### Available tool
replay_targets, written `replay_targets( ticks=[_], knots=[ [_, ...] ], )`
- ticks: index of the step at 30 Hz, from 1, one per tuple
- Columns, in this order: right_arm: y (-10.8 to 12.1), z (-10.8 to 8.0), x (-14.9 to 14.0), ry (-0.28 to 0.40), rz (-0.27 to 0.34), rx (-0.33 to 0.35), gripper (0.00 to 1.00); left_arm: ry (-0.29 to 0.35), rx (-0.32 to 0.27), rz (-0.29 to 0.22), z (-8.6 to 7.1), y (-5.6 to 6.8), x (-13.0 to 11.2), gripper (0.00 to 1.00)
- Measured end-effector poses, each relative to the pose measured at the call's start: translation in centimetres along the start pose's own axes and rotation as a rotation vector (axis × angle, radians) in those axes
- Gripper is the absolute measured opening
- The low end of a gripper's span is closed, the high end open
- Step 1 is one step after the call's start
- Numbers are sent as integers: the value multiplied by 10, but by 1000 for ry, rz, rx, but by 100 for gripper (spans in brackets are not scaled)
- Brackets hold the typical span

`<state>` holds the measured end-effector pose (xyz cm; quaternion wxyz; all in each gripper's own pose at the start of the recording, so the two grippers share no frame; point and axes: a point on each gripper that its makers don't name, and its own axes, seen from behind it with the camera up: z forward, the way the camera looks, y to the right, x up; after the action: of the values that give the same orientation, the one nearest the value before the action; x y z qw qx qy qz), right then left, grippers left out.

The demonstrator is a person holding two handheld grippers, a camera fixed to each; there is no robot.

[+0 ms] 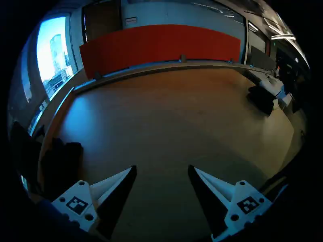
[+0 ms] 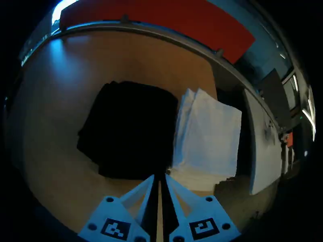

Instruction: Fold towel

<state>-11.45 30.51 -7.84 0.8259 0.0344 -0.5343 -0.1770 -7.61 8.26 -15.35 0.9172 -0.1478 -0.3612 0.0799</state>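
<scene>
In the right gripper view, the right gripper [image 2: 160, 177] had its jaws drawn almost together with only a sliver of wooden worktop [image 2: 52, 121] between them. Their tips sat at the near edge of a dark towel [image 2: 129, 129] lying flat on the worktop; a folded white towel [image 2: 208, 133] lay just beside it on the right. In the left gripper view, the left gripper [image 1: 162, 169] held its jaws wide apart and empty above bare worktop, with a red partition [image 1: 161, 42] along the far edge.
</scene>
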Motion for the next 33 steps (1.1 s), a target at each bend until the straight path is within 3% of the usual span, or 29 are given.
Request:
replay_targets(
  ticks=[9, 15, 19, 25, 27, 33],
  knots=[
    [-3, 2, 0, 5, 8, -12, 5, 2, 3, -3, -1, -2, 1, 94],
    [-7, -1, -3, 8, 11, -17, 15, 4, 3, 1, -1, -3, 2, 94],
    [-11, -5, -4, 20, 17, -18, 39, 7, 1, -3, -1, -3, 2, 94],
    [-20, -15, 3, 66, 36, -15, 83, 14, -3, -11, 0, -3, 3, 94],
    [-22, -17, 7, 78, 49, -17, 90, 17, -5, -14, 1, -3, 3, 94],
    [-28, -20, 16, 107, 104, -14, 91, 25, -7, -20, 0, -4, 4, 94]
  ],
)
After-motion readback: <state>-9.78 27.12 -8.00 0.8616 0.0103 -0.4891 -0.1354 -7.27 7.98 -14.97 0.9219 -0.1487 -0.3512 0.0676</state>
